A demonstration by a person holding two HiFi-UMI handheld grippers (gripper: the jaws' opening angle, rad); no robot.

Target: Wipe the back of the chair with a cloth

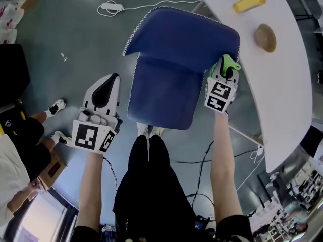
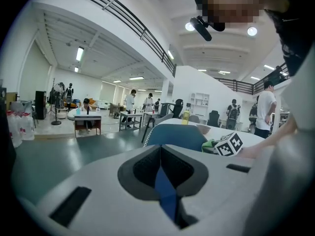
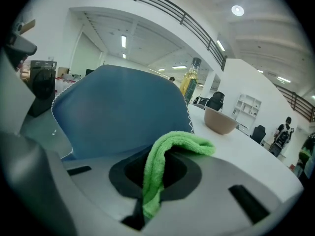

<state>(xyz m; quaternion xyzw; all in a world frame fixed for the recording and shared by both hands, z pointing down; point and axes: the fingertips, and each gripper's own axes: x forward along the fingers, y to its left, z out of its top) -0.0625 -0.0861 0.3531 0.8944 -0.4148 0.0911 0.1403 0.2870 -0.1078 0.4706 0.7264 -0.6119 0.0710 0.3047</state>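
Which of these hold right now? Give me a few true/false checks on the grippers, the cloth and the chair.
1. The right gripper is shut on the green cloth. True.
2. The left gripper holds a second cloth. False: its jaws are together with nothing between them.
3. The cloth is at the right edge of the blue chair. True.
4. The left gripper is pressed against the chair's back. False: it hangs off the chair's left side, apart from it.
5. The bowl sits on the chair's seat. False: it is on the white table, near the yellow bottle.
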